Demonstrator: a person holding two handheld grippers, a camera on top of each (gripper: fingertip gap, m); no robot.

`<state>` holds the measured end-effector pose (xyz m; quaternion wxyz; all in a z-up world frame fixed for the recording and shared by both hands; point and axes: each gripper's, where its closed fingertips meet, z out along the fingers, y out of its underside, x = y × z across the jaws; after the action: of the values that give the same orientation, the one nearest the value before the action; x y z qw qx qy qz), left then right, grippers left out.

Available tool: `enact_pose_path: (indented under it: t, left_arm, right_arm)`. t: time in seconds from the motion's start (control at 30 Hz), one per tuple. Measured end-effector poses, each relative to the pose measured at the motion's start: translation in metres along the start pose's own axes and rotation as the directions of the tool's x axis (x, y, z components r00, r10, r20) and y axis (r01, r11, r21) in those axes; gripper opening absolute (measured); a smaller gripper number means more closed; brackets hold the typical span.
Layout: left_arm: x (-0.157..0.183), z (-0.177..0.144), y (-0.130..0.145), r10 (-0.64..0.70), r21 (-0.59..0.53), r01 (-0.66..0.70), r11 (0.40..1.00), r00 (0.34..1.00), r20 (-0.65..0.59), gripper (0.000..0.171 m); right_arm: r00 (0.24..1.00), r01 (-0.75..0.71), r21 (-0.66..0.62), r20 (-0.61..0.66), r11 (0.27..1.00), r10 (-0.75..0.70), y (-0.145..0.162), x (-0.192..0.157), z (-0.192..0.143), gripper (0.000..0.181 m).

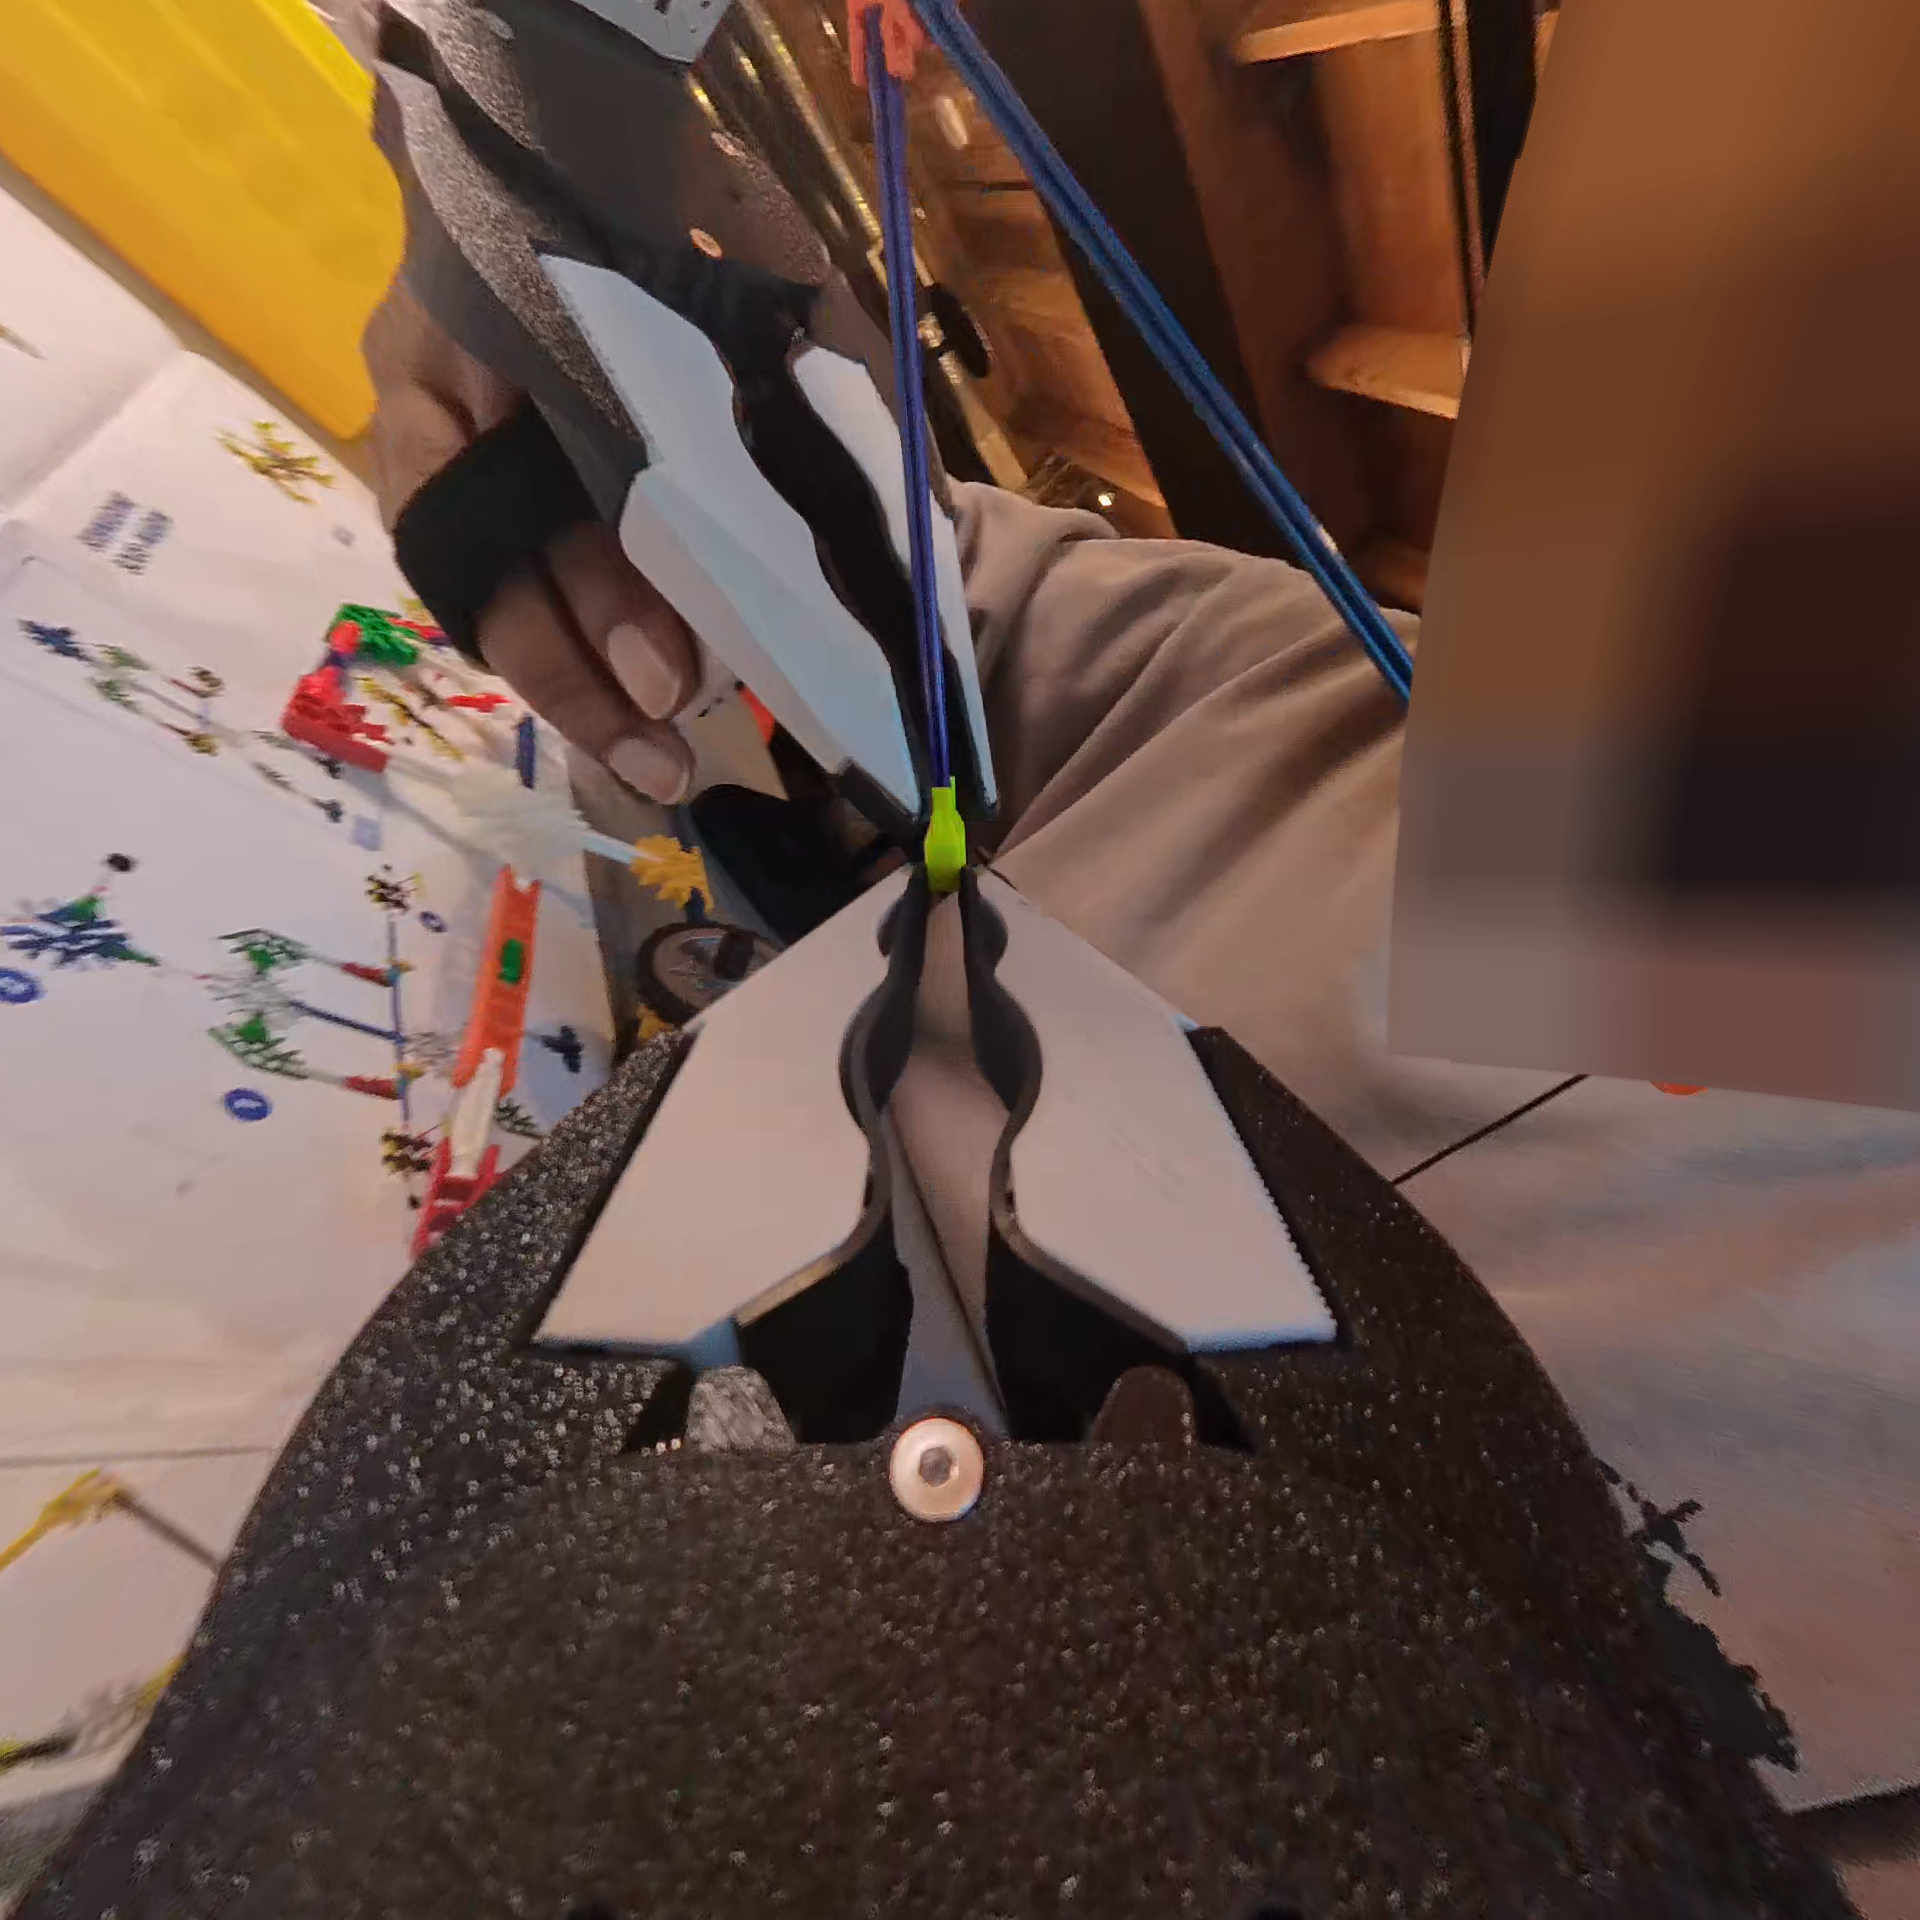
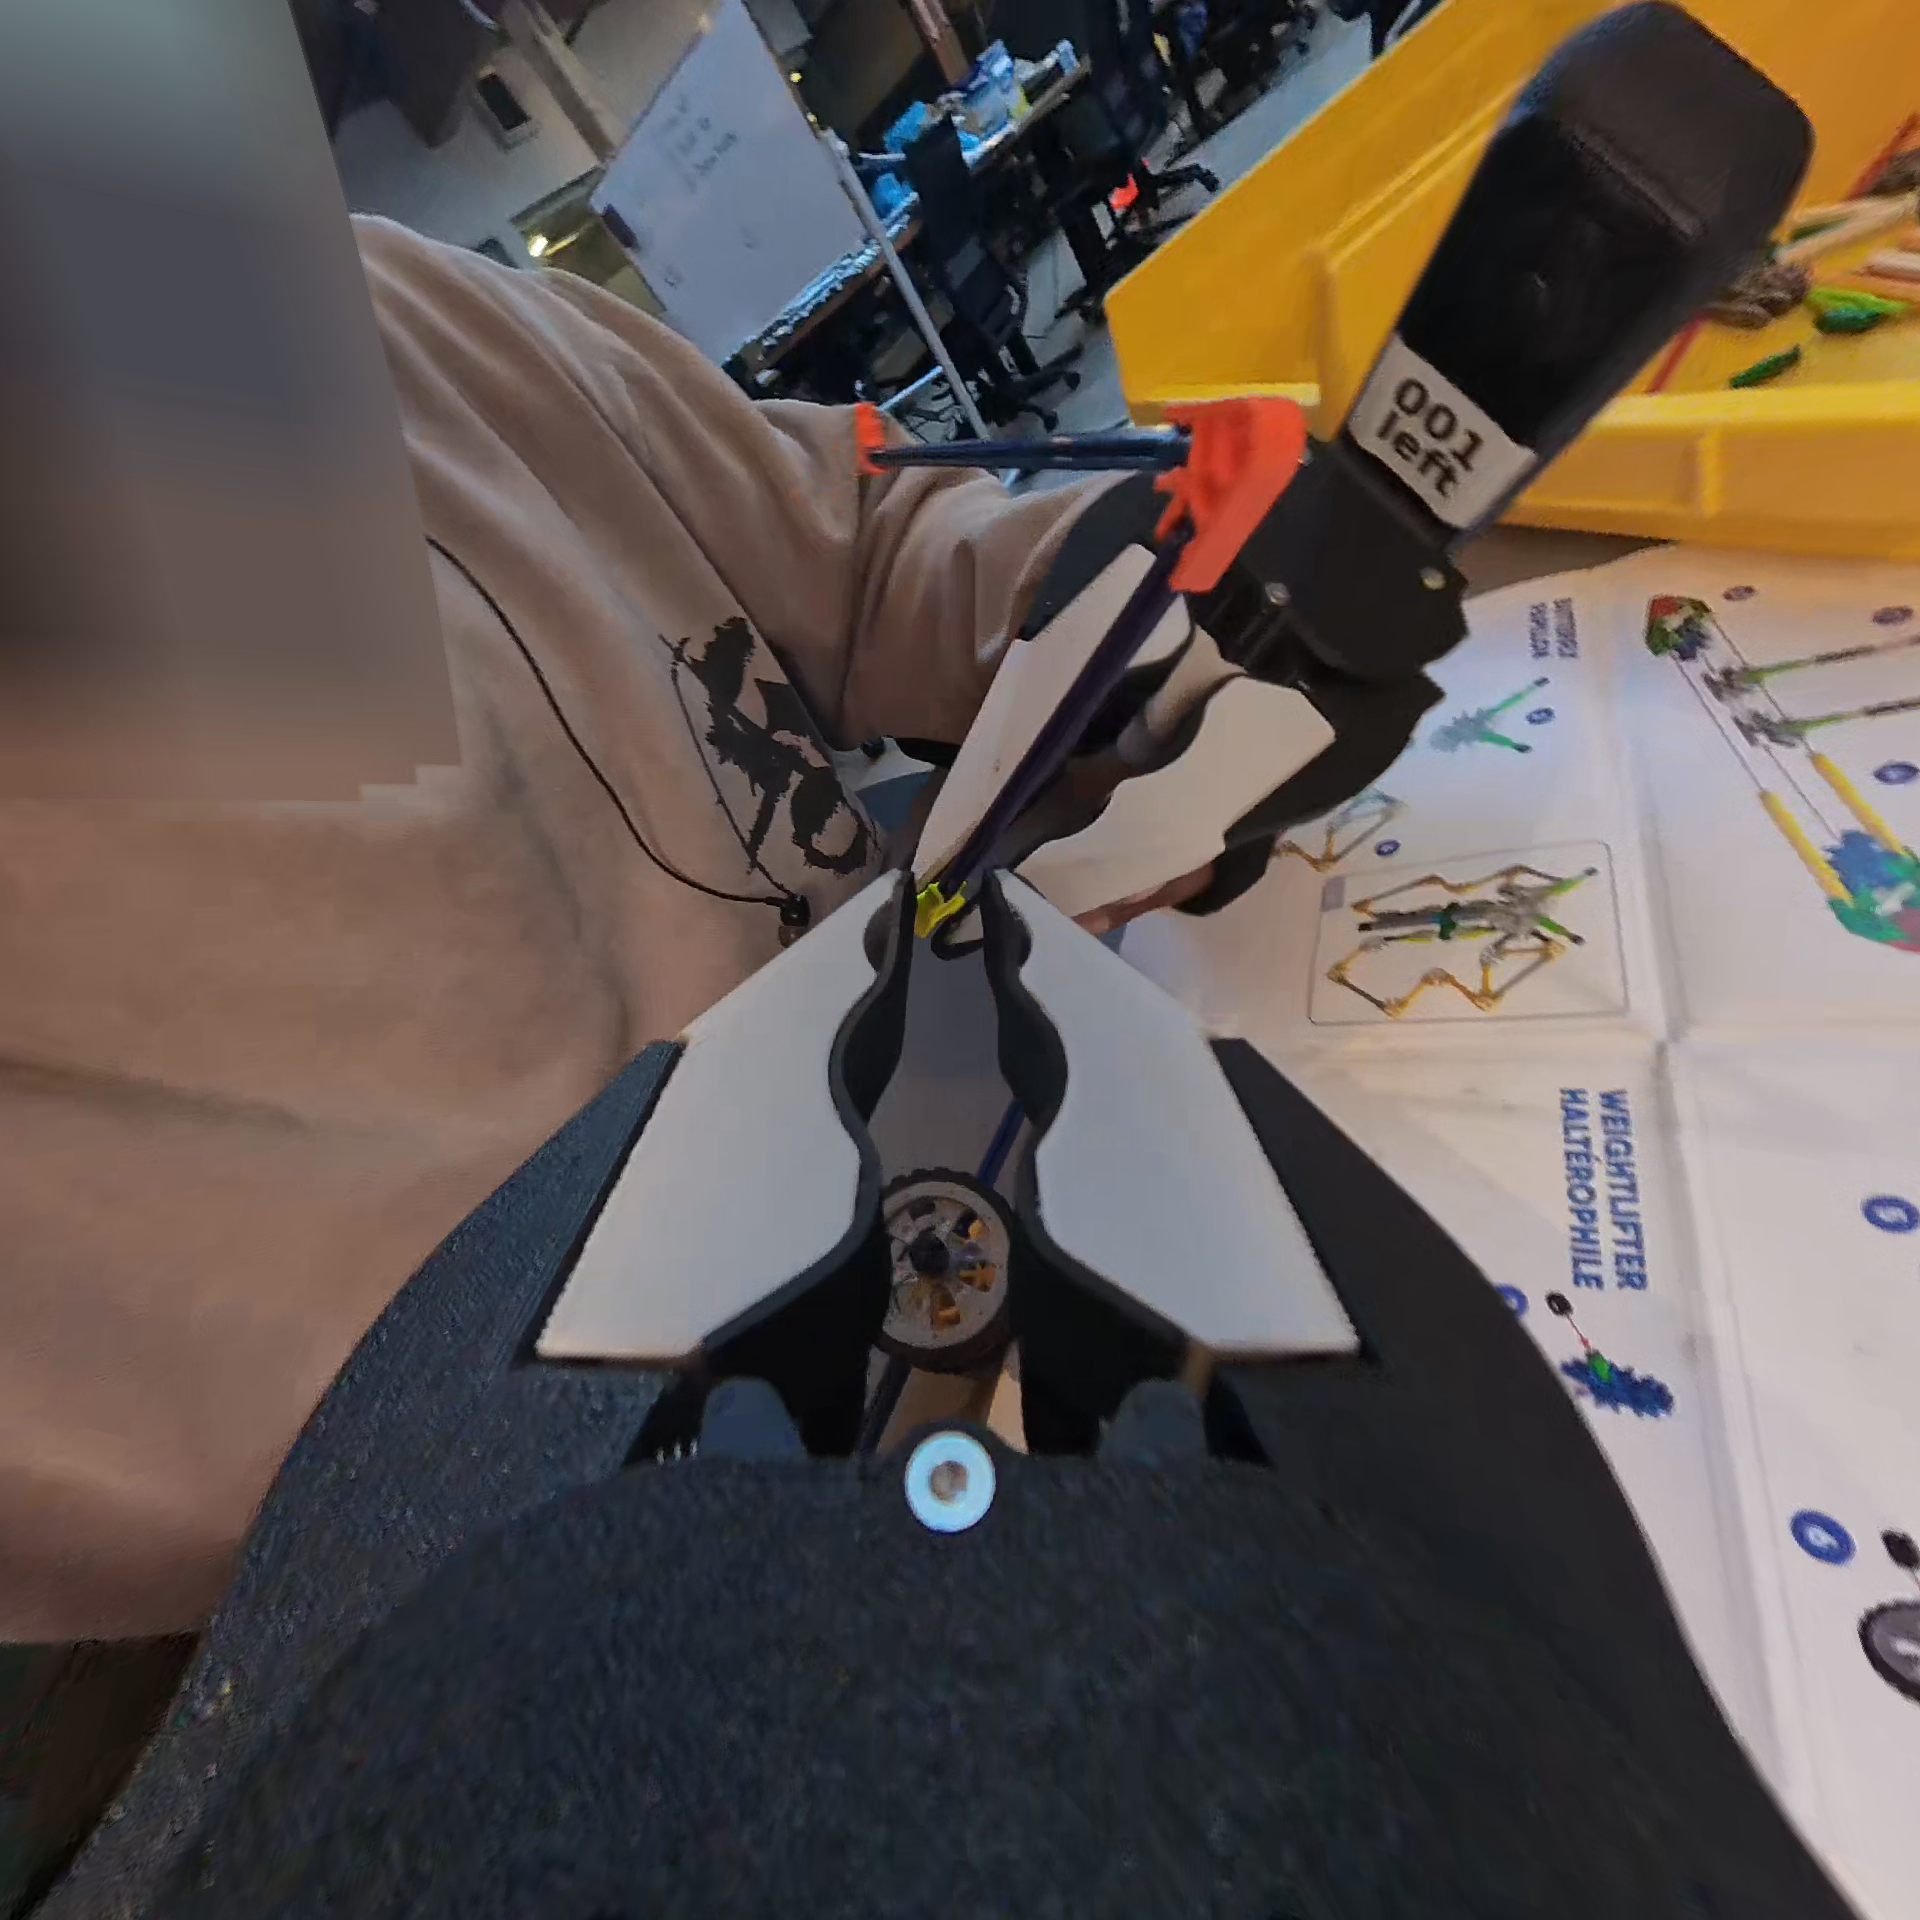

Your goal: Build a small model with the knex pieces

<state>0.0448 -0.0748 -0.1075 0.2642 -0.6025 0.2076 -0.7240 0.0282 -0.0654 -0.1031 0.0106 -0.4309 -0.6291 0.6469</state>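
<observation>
A thin blue rod (image 1: 907, 416) rises from a lime green connector (image 1: 943, 836) to an orange connector (image 1: 883, 42). A second blue rod (image 1: 1164, 343) branches off that orange piece. My left gripper (image 1: 943, 883) is shut on the lower end of the green connector. My right gripper (image 1: 951, 802), held by a hand, comes in from the upper left and pinches the connector's top, where the rod enters. In the right wrist view my right gripper (image 2: 943, 899) is shut on the green connector (image 2: 933, 906). The blue rod (image 2: 1070, 717) runs up past the left gripper's fingers (image 2: 997, 748) to the orange connector (image 2: 1231, 478).
A yellow bin (image 1: 208, 187) stands at the table's far side, also in the right wrist view (image 2: 1299, 260). A printed instruction sheet (image 1: 156, 1195) carries loose red, white, yellow and orange pieces (image 1: 499, 987). A small wheel (image 2: 940, 1278) lies below the grippers. A person's beige sweatshirt (image 2: 571, 623) is close behind. Both grippers' tips are close together, under 4 cm apart.
</observation>
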Motion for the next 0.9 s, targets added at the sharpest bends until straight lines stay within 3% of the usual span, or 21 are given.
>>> enact_pose_path:
  t: [0.2,0.33,0.9]
  left_arm:
    - [0.030,0.008,-0.006,-0.062,0.034,0.072,0.997,0.973,-0.222,0.003]
    - [0.040,0.012,-0.006,-0.093,0.031,0.107,0.994,0.949,-0.301,0.003]
    - [0.051,0.009,-0.010,-0.136,0.039,0.162,0.986,0.917,-0.374,0.003]
  right_arm:
    - [0.984,0.102,0.029,0.146,0.994,-0.105,-0.013,-0.029,0.003,0.006]
    - [0.973,0.137,0.003,0.186,0.991,-0.135,-0.015,-0.040,0.004,0.005]
    - [0.969,0.195,0.037,0.145,0.980,-0.198,-0.026,-0.044,0.007,0.005]
